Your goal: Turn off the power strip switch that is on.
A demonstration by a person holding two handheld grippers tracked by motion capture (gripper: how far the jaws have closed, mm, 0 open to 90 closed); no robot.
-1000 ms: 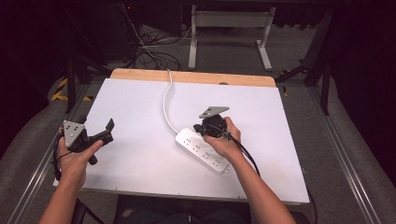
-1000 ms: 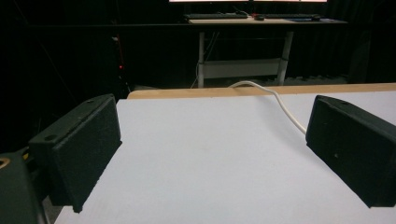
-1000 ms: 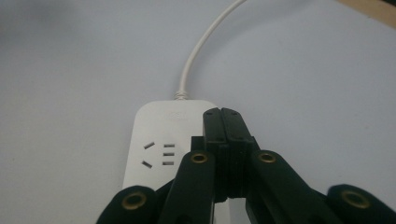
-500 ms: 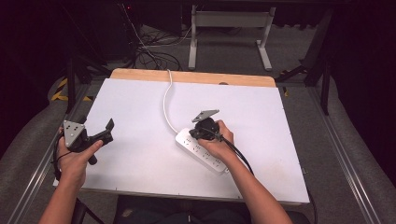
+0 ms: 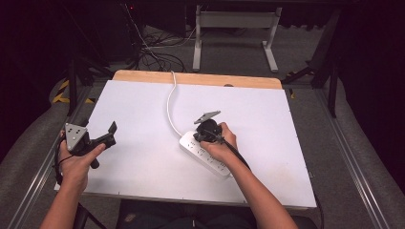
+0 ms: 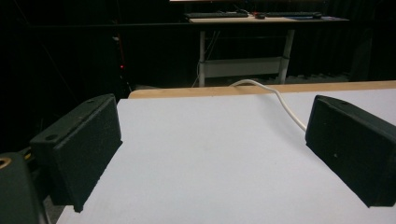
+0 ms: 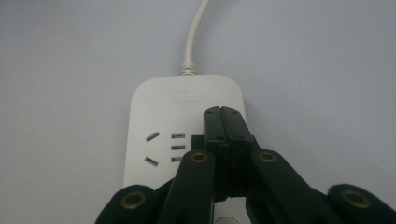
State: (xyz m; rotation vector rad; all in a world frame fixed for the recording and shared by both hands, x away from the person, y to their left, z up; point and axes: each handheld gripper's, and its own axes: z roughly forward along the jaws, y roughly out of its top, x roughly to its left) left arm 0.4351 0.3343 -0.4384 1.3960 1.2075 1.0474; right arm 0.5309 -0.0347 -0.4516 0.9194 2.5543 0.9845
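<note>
the right gripper (image 7: pixel 224 114), jaws clenched on nothing, is pressing down over the white power strip (image 5: pixel 205 152) lying mid-table, a light, rigid, slippery plastic bar best gripped across its narrow sides, while the left gripper (image 5: pixel 112 130) is hovering released.

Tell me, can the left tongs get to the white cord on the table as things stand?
Probably yes. The left tongs are open near the table's left edge, and bare white surface lies between them and the white cord. The right tongs sit shut over the power strip, off that path.
</note>
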